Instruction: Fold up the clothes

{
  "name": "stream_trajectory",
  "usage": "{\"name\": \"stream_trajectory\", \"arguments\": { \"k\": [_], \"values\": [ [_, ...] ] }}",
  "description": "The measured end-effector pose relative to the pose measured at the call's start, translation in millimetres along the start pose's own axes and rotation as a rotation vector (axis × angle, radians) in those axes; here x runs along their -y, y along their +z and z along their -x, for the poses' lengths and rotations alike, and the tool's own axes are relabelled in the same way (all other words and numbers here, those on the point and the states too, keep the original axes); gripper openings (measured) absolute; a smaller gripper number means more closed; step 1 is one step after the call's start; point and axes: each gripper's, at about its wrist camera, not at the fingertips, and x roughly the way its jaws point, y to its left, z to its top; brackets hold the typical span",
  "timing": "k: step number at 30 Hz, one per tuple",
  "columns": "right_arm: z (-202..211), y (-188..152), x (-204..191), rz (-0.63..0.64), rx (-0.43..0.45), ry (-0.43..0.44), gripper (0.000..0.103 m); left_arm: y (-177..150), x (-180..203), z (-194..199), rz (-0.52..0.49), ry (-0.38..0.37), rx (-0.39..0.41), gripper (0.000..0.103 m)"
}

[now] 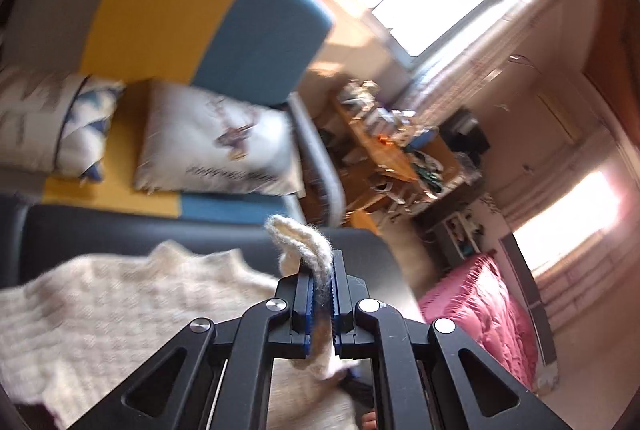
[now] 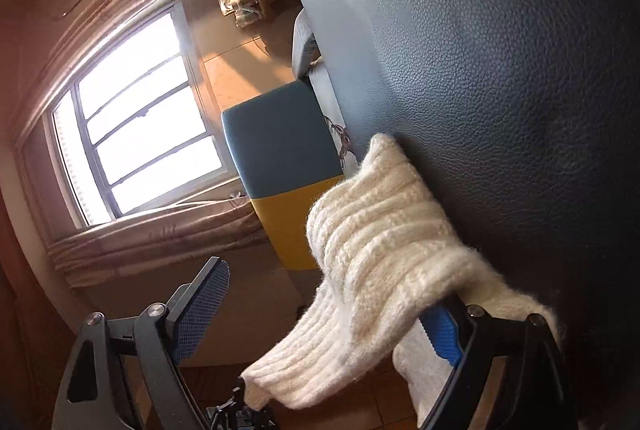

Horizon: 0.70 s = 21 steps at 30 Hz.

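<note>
A dark leather surface (image 2: 500, 69) fills most of the right wrist view, with a barred window (image 2: 140, 117) bright beyond its edge and a blue and yellow sofa (image 2: 280, 157) between them. The left wrist view shows much more of the room: the same sofa (image 1: 200, 13) with two printed cushions (image 1: 216, 145), a cluttered wooden shelf (image 1: 388, 149), and a pink quilt (image 1: 484, 314) on the floor side. Only this view shows the bulk of the cream knitted sweater (image 1: 112, 314) lying spread on the dark surface. The left gripper (image 1: 320, 270) has its jaws pressed together, pinching a thick fold of the sweater that sticks up past its tips. The right gripper (image 2: 328, 298) stands spread wide, pinching nothing; a ribbed part of the sweater (image 2: 380, 250) drapes over its right finger (image 2: 444, 334) and hangs down between the two fingers, its upper end resting against the leather
</note>
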Motion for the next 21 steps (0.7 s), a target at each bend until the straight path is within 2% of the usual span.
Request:
{"name": "stream_trajectory", "arguments": {
  "k": [7,12,15,17,19,21],
  "values": [
    [-3.4,-9.2,-12.8,0.142,-0.053,-0.1,0.091,-60.3,-134.5,-27.3,0.21,0.203,-0.104,0.007],
    [-16.4,-16.8,-19.4,0.264,-0.119,-0.191,0.09,-94.5,-184.4,-48.6,0.255,0.322,-0.182,0.007],
    [-17.0,-17.0,-23.4,0.316,-0.117,-0.257,0.087,-100.3,-197.6,-49.2,0.298,0.277,-0.181,0.007],
    [-16.0,-15.0,-22.5,0.304,-0.113,-0.257,0.087,-97.9,-202.0,-47.4,0.345,0.223,-0.185,0.008],
    [-16.6,-13.8,-21.0,0.307,-0.109,-0.267,0.087,-97.0,-207.3,-46.6,0.387,0.197,-0.202,0.011],
    [-23.2,-16.4,-23.7,0.359,-0.117,-0.296,0.087,-94.5,-207.1,-43.6,0.387,0.188,-0.2,0.012]
  ]
}}
